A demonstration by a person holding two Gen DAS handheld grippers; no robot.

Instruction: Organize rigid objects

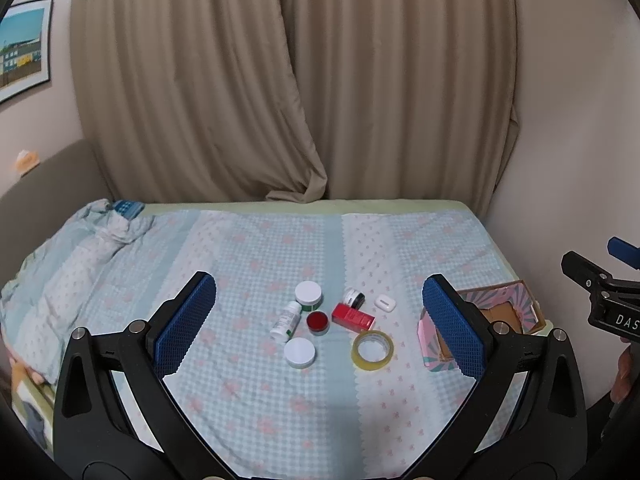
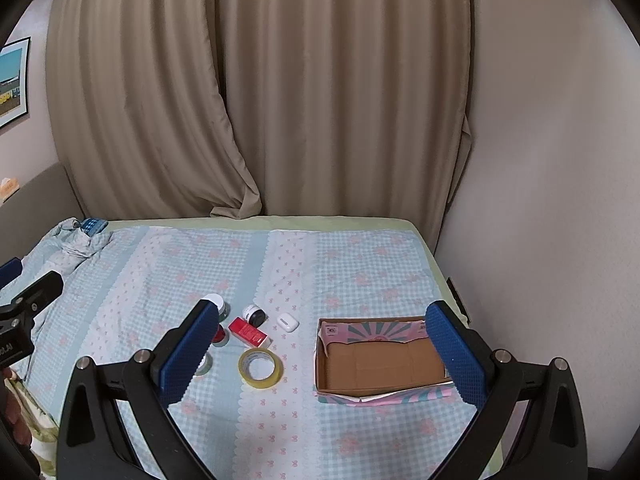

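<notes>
Small objects lie grouped on the checked bedspread: a white-lidded green jar, a white bottle lying down, a red-lidded jar, a white round lid, a red box, a small black-and-white jar, a white earbud case and a yellow tape roll. An empty open cardboard box sits to their right. My left gripper is open above the group. My right gripper is open, above the tape roll and the cardboard box's left edge.
A beige curtain hangs behind the bed. A wall stands close on the right. A crumpled blanket lies at the far left. The bedspread runs toward me.
</notes>
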